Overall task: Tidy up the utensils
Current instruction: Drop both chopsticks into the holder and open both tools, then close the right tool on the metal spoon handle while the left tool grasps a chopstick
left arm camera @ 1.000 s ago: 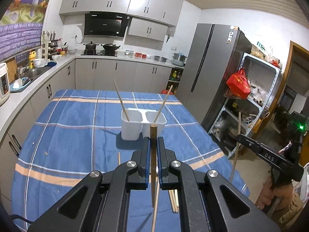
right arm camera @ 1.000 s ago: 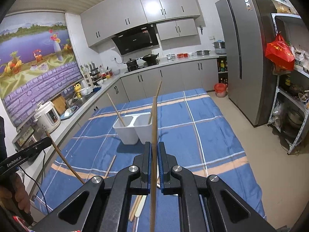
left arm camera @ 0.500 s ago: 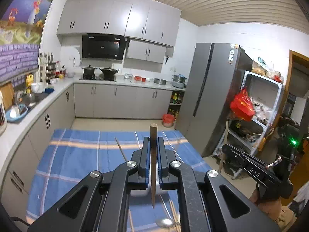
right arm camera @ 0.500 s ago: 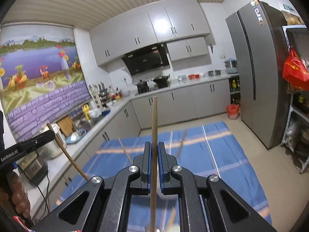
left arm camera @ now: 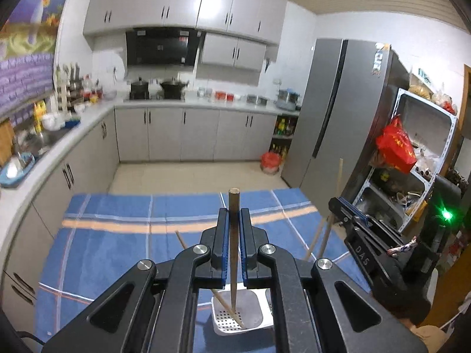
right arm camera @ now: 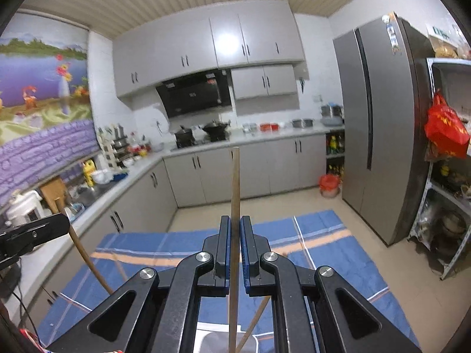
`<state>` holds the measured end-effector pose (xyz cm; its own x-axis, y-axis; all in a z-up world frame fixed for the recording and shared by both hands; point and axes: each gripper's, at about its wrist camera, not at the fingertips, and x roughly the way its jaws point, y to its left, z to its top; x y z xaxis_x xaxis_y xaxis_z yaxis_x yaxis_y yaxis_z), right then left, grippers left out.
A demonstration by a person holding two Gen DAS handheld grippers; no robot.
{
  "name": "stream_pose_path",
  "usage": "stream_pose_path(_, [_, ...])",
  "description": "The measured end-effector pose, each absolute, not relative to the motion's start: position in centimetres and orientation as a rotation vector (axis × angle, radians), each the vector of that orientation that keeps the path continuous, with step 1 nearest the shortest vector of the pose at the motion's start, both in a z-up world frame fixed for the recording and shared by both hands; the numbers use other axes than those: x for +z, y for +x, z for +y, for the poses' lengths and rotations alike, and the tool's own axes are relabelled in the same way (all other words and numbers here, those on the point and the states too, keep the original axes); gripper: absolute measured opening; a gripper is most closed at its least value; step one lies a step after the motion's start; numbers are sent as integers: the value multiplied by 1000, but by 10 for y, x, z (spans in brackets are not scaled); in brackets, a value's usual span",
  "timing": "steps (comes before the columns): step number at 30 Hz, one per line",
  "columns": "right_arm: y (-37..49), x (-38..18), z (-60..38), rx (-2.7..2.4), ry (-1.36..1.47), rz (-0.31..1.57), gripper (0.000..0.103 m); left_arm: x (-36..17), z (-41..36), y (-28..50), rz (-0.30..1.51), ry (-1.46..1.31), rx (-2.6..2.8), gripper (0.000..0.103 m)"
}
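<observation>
Chopstick drop into white holder, both hands loaded. Landmark for all positions: the white holder, which sits on the blue striped surface.

Left hand-held gripper: clenched on a dark wooden chopstick, held roughly upright. Its lower tip hangs directly over the holder's left compartment, whose perforated floor is visible. One pale chopstick already leans inside that compartment. Whether the held tip is past the rim or just above it, I cannot tell.

To the right of the holder in the left wrist view, the right hand-held gripper carries its own chopstick, tilted slightly, beside another stick leaning out of the holder's right side.

Right wrist view: right hand-held gripper clamped on a light chopstick, near vertical. Its lower end runs down toward the holder, only partly visible at the frame's bottom edge. A stick leans out of the holder just to the right of it.

Judgement on doing this step well:
- keep each stick vertical, tip centred over its compartment, clear of the divider and rim;
- lower until the tip is well inside before letting go, since the holder looks light and could tip;
- avoid knocking the leaning sticks;
- release one side at a time, so the two tools stay apart.
</observation>
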<state>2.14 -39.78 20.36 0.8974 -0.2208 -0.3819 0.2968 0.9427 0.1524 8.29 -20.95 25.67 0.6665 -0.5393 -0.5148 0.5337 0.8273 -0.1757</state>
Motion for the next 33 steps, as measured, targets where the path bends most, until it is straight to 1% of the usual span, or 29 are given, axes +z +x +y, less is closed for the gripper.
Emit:
stream_pose_path(3, [24,187,-403,-266,216,413,7,233,-216,96,648,-20,-614,6])
stream_pose_path(6, [25,174,-408,-244,230,450,7,223,-217,98,667,-13,-621,6])
stream_pose_path(11, [21,163,-413,-217,264,494,9,224,-215,90,660,-10,-625,7])
stream_pose_path(15, [7,171,-412,-205,264,486,15,233,-202,75,636,-12,-614,8])
stream_pose_path(17, [-9,180,-414,-197,258,474,18,240,-192,64,625,-24,-604,13])
stream_pose_path(19, [-27,189,-414,-194,251,461,26,246,-181,52,616,-38,-597,24])
stream_pose_path(21, [-47,196,-416,-193,247,453,36,252,-168,38,602,-51,-580,26])
stream_pose_path(23, [-70,200,-419,-196,244,460,39,255,-158,25,597,-55,-566,28])
stream_pose_path(25, [-92,199,-426,-200,246,482,44,255,-149,11,599,-57,-558,36])
stream_pose_path(26, [-106,196,-432,-208,250,505,50,253,-145,4,605,-57,-554,37])
stream_pose_path(27, [-119,190,-438,-219,252,528,53,250,-142,-3,613,-56,-554,40])
stream_pose_path(30, [-158,166,-457,-278,253,618,54,232,-137,-26,657,-45,-558,42])
stream_pose_path(33, [-197,132,-478,-336,289,726,54,199,-136,-49,742,-11,-556,42])
